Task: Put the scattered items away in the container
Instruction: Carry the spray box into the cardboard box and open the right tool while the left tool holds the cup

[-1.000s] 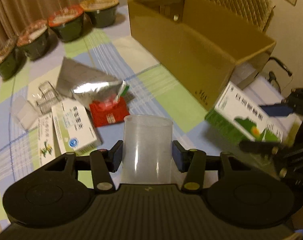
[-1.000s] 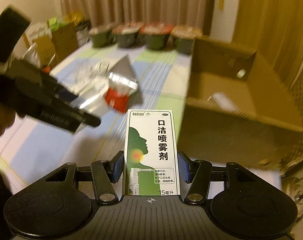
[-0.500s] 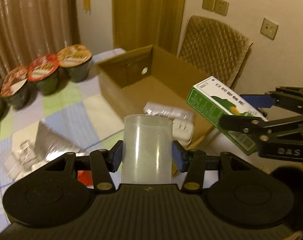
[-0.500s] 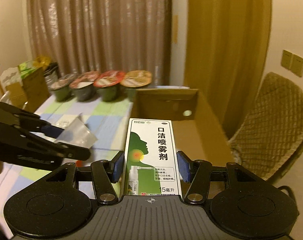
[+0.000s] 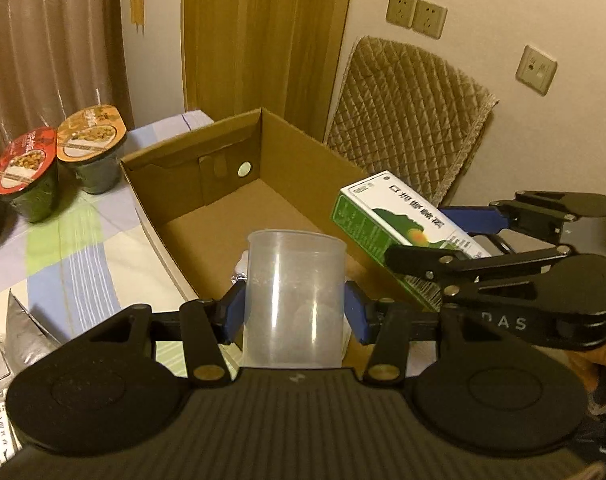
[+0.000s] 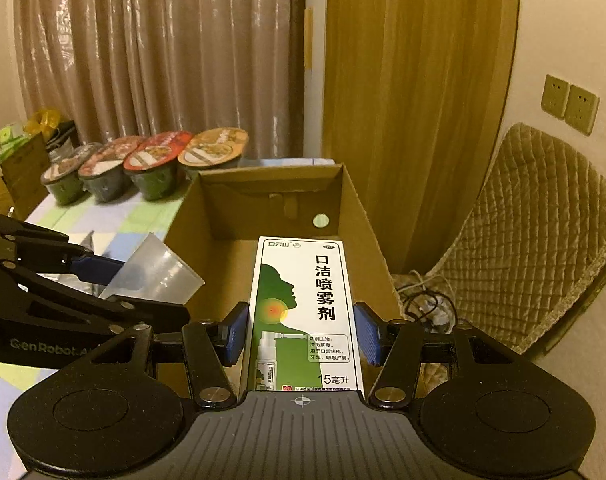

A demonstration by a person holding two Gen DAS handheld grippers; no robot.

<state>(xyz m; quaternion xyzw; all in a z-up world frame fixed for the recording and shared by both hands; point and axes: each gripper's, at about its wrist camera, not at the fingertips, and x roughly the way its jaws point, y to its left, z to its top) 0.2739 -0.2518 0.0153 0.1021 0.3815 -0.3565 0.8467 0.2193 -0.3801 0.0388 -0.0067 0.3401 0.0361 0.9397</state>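
Noodle bowls [image 5: 89, 148] stand in a row at the far left of the checked tabletop [image 5: 75, 240]. The left tongs [image 5: 295, 312] are clenched on a clear plastic cup [image 5: 295, 296], held above the near end of the open cardboard box [image 5: 303, 172]. To the right, the right tongs [image 6: 301, 332] grip a green-and-white medicine carton [image 6: 303, 312] over the same box.

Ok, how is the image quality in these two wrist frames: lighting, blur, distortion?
Left wrist view: dim yellowish indoor light, strong fisheye bending at the edges, the plastic cup and cardboard box fairly sharp, the noodle bowls slightly soft. Right wrist view: same warm cast, print on the spray box legible, glare streaks on the curtain, dark vignetted corners.
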